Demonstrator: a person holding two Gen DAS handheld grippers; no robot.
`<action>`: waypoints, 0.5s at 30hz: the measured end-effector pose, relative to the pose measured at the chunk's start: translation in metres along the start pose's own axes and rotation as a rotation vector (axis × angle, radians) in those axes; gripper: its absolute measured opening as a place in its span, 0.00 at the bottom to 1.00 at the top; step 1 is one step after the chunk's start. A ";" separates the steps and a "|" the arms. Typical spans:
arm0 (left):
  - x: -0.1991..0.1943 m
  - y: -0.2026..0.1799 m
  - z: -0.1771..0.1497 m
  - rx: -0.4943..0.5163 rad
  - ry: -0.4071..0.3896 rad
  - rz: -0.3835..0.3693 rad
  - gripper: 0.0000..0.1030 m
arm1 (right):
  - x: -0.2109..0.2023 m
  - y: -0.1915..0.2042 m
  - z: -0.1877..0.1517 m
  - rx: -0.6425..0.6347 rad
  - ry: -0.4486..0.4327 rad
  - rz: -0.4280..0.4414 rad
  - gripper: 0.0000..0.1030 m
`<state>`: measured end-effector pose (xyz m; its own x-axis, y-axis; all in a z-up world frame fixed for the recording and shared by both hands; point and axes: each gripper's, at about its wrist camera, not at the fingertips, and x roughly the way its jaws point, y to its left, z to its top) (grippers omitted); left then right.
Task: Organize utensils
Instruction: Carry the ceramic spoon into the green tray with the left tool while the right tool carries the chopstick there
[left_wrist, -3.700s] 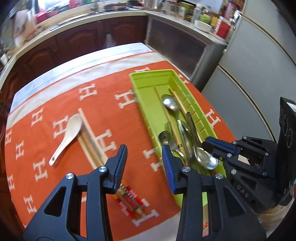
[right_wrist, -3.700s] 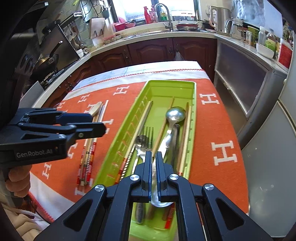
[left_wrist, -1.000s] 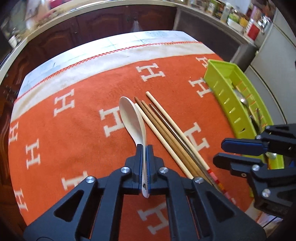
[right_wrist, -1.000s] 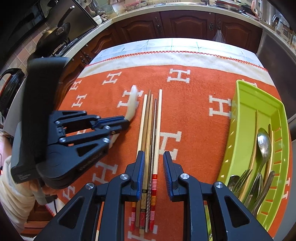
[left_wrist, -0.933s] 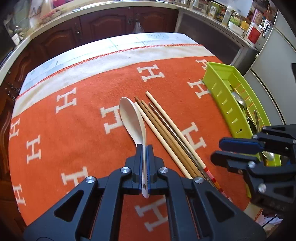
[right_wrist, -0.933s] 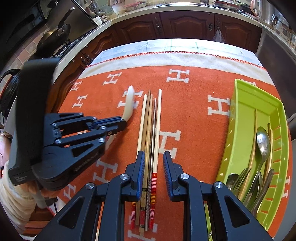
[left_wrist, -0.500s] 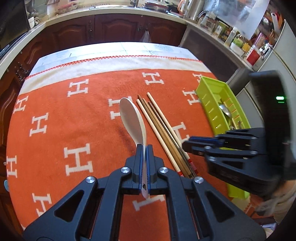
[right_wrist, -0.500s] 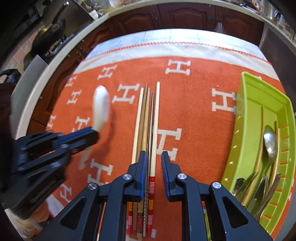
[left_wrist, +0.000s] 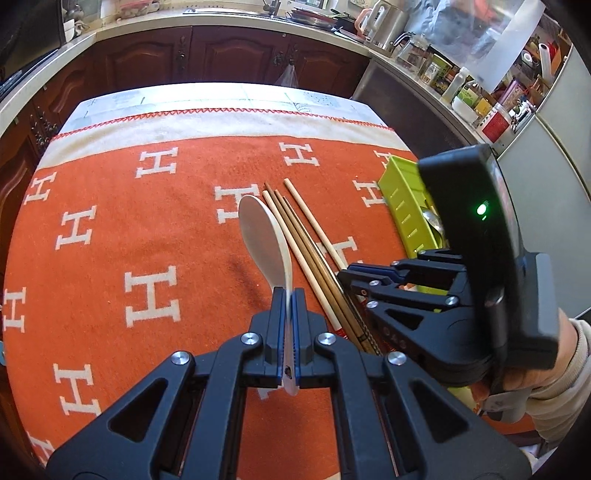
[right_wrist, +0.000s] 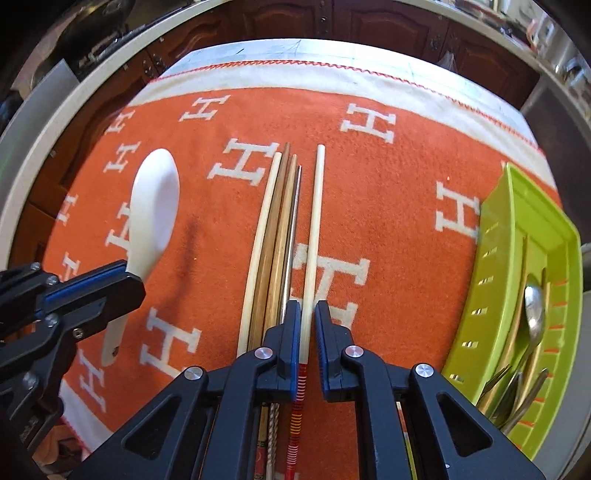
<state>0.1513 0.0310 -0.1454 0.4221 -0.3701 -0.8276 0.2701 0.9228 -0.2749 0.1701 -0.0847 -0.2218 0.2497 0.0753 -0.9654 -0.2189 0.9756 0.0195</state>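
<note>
My left gripper (left_wrist: 289, 295) is shut on the handle of a white spoon (left_wrist: 264, 240), which hangs above the orange mat. In the right wrist view the spoon (right_wrist: 155, 206) and the left gripper (right_wrist: 129, 280) are at the left. Several chopsticks (right_wrist: 277, 240) lie side by side on the mat. My right gripper (right_wrist: 306, 314) points down with its jaws closing around the rightmost pale chopstick (right_wrist: 314, 221). The left pad is against it, and a thin gap shows at the right pad. The right gripper (left_wrist: 345, 275) also shows in the left wrist view, over the chopsticks' patterned ends.
A green utensil tray (right_wrist: 517, 206) with metal spoons, forks and chopsticks stands at the mat's right side, also seen as the tray (left_wrist: 399, 192) in the left wrist view. A person's hand and sleeve (left_wrist: 561, 384) hold the right gripper. Kitchen counters ring the table.
The right gripper came down onto the chopsticks and its jaws narrowed around the rightmost one. The left gripper, still holding the spoon, rose and drew away from the bundle.
</note>
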 end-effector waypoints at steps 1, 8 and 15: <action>-0.002 -0.001 0.000 -0.002 -0.002 -0.001 0.01 | -0.001 0.001 -0.001 0.003 -0.002 -0.001 0.05; -0.018 -0.026 0.003 0.018 -0.013 -0.030 0.01 | -0.036 -0.031 -0.015 0.126 -0.062 0.131 0.05; -0.024 -0.091 0.017 0.068 -0.007 -0.092 0.01 | -0.098 -0.108 -0.040 0.312 -0.140 0.233 0.05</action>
<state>0.1310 -0.0458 -0.0921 0.3989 -0.4543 -0.7966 0.3666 0.8752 -0.3156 0.1312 -0.2059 -0.1400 0.3582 0.3080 -0.8814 0.0063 0.9432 0.3321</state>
